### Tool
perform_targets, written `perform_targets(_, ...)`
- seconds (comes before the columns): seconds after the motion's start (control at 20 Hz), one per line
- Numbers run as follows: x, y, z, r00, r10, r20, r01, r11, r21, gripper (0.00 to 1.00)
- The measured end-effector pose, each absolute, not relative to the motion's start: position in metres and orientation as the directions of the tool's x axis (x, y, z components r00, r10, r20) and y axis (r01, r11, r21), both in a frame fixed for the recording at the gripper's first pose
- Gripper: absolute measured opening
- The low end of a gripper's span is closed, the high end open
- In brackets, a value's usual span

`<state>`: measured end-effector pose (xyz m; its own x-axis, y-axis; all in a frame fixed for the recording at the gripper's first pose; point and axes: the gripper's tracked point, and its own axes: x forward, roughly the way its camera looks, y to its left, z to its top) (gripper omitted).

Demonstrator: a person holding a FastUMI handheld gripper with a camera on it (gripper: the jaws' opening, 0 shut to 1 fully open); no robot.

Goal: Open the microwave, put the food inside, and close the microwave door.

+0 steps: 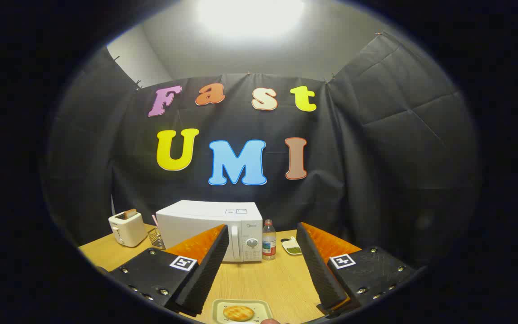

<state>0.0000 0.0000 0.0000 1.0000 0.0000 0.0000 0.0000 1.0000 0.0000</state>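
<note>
I hold the gripper (263,270) above the table (268,279), jaws wide apart and empty. The bun (238,312) sits on its tray (217,310) low between the fingers, nearer the left one. Beyond them stands the microwave (209,225), door closed, with a bottle (269,240) just beside it, a small dish (292,247) further right and a toaster (127,228) to its left.

A booth is enclosed by black cloth walls (376,135) pinned along the top, with a pale wall (137,58) seen behind. A bright ceiling light (250,15) is cast over a light wooden worktop (268,279).
</note>
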Motion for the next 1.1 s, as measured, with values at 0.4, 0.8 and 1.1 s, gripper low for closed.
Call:
perform_targets(0.4,0.005,0.003,0.007,0.999,0.045,0.019,-0.045,0.999,0.017,0.92)
perform_targets(0.8,0.011,-0.005,0.014,0.998,0.052,0.034,-0.053,0.998,0.038,0.92)
perform_targets(1.1,0.024,-0.001,0.009,0.997,0.073,0.031,-0.074,0.996,0.043,0.92)
